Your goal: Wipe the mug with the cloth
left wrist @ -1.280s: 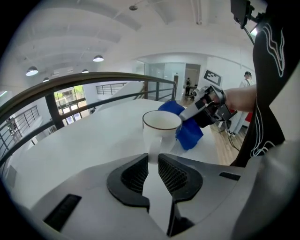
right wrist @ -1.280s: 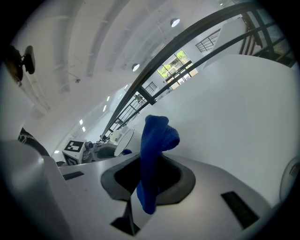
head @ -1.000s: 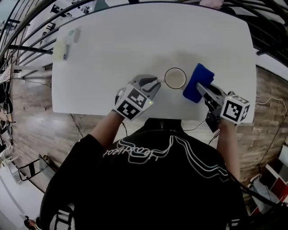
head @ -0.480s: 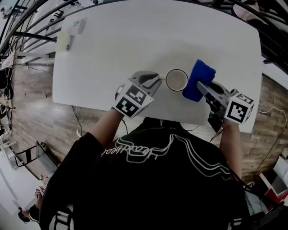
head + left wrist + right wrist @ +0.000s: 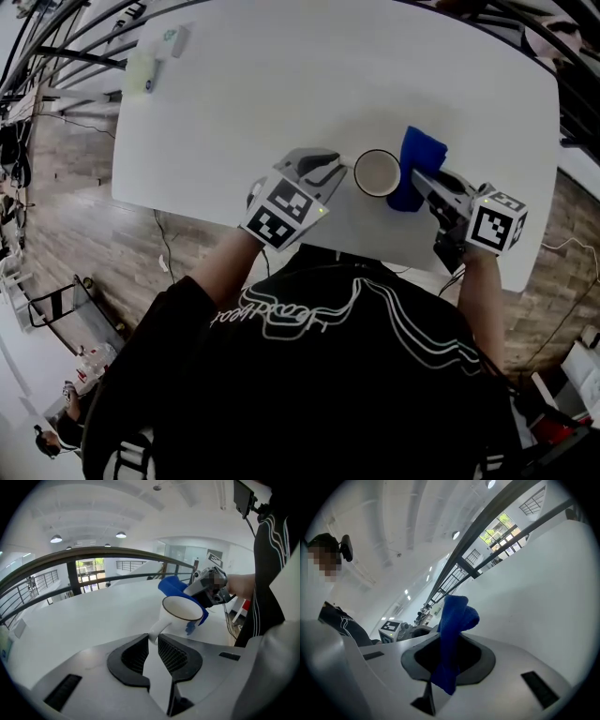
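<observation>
A white mug with a dark rim stands on the white table, near its front edge. My left gripper is shut on the mug's handle, seen pinched between the ribbed pads in the left gripper view. My right gripper is shut on a blue cloth, which sticks up out of its jaws. The cloth lies against the mug's right side, away from the handle. The part of the mug behind the cloth is hidden.
A few small items lie at the table's far left corner. Dark railings run past the table's left side above a wooden floor. The table's front edge is just below both grippers.
My right gripper has carried the blue cloth leftward until it meets the mug's side; a gap showed between them before. My left gripper still holds the handle.
</observation>
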Demonstrator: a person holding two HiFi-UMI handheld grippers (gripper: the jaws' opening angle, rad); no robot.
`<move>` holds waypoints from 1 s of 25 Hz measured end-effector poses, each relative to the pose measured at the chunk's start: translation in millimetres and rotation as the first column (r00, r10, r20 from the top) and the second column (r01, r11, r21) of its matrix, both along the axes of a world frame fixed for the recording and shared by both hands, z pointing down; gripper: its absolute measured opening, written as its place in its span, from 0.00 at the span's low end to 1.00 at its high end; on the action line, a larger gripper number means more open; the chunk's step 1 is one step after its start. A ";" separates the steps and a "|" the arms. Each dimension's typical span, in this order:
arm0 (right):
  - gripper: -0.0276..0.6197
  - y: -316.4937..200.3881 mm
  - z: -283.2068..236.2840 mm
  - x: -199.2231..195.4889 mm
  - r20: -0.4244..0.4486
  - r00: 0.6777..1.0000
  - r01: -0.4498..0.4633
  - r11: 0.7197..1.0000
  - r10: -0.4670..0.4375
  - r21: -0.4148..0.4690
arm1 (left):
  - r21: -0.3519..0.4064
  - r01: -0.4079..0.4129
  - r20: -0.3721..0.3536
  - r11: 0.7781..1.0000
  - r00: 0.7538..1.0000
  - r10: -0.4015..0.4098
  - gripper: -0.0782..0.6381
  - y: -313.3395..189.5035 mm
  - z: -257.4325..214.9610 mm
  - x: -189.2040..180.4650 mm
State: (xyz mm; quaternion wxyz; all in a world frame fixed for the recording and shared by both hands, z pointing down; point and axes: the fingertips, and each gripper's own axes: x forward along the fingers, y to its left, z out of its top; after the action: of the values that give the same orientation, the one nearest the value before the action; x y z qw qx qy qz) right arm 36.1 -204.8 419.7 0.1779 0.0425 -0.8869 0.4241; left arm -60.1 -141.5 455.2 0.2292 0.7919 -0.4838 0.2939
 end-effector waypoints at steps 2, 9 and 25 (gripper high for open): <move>0.14 -1.2 6.4 -2.3 -0.021 1.000 0.007 1.000 -0.007 -0.006 | 0.002 0.019 -0.012 1.000 1.000 -0.019 0.21 -0.8 -0.1 -0.9; 0.14 -4.7 32.8 -9.8 -0.098 0.995 0.033 0.999 -0.036 -0.038 | 0.006 0.061 -0.038 0.998 0.997 -0.061 0.20 -7.4 1.4 -6.5; 0.14 -33.1 10.7 -8.8 -0.060 0.987 0.147 0.989 -0.146 0.012 | 0.050 0.043 -0.042 0.998 0.998 -0.041 0.19 -30.5 -0.8 -7.8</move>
State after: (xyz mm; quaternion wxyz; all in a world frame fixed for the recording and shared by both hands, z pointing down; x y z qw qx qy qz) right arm 27.3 -237.9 430.4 0.2342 -0.0089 -0.8856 0.4010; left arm -67.9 -172.0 454.5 0.2250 0.7930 -0.5028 0.2603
